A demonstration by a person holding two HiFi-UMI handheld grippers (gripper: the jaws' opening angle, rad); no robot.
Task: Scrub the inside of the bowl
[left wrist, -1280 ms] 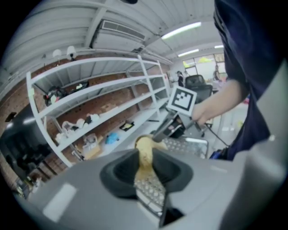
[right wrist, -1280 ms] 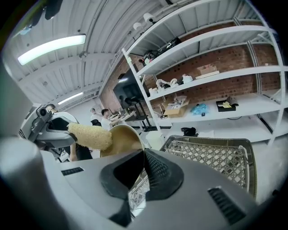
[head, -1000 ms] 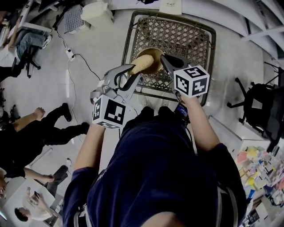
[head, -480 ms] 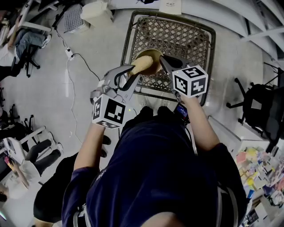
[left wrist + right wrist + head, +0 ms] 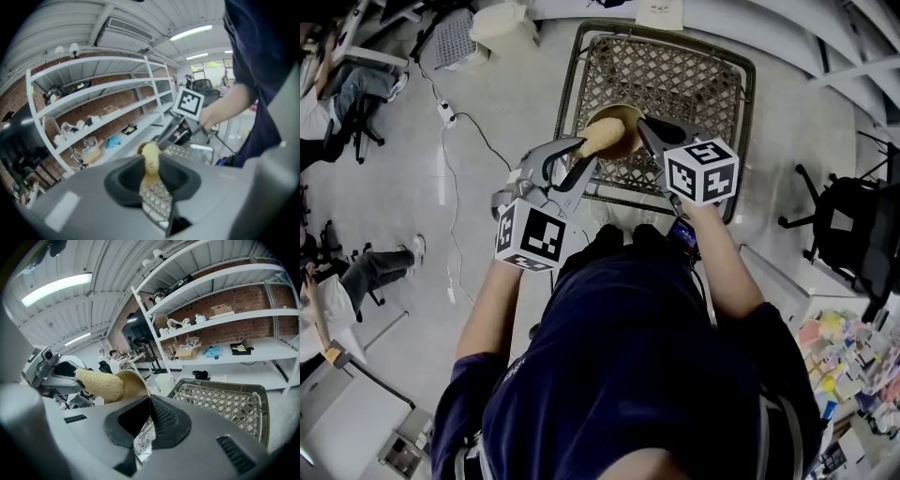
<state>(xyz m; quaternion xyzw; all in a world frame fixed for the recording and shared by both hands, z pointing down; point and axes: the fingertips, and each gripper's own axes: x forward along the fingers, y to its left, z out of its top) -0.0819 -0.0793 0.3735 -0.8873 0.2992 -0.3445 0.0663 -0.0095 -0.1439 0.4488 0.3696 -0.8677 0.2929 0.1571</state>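
My left gripper point(image 5: 581, 147) is shut on a yellow scrubbing sponge point(image 5: 600, 136). The sponge's end pokes into a tan bowl point(image 5: 625, 124) held tilted above a wire basket. My right gripper point(image 5: 645, 128) is shut on the bowl's rim from the right. In the right gripper view the bowl point(image 5: 134, 382) rises just past my jaws, with the sponge point(image 5: 99, 384) against its inside and the left gripper point(image 5: 50, 370) behind it. In the left gripper view the sponge point(image 5: 151, 160) sits pinched between the dark pads, and the right gripper's marker cube point(image 5: 189, 102) is beyond it.
A metal mesh basket point(image 5: 742, 80) stands on the grey floor below the bowl. A cable point(image 5: 455, 187) runs along the floor at left, where people sit. An office chair point(image 5: 844, 230) is at right. White shelving point(image 5: 225, 315) lines a brick wall.
Both grippers, the sponge and the bowl have barely moved. The people on the floor at left have shifted away.
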